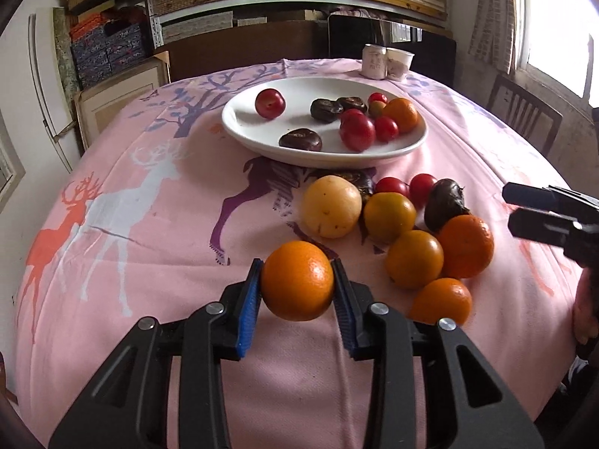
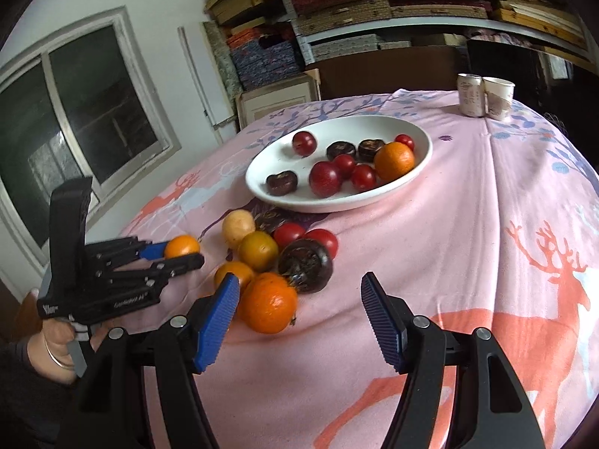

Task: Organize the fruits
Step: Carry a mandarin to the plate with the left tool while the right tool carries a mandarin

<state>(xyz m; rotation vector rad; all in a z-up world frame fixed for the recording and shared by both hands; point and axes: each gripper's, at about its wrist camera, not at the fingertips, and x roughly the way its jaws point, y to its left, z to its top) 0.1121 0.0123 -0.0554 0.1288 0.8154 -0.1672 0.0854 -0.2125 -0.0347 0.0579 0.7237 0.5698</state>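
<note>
The left hand-held gripper (image 1: 296, 280) is clamping its blue pads (image 1: 250, 301) on both sides of an orange (image 1: 297, 280), gripping across the widest part so the round fruit is not slipping out. It is sitting just off the pink worktop (image 1: 149, 224), near the loose fruit pile (image 1: 397, 220), probably heading for the white plate (image 1: 239, 127) where plums, chestnuts and another orange are already gathering. The right hand-held gripper (image 2: 299, 318) is hovering half open and empty beside a large orange (image 2: 267, 303), seemingly lining up to take it.
</note>
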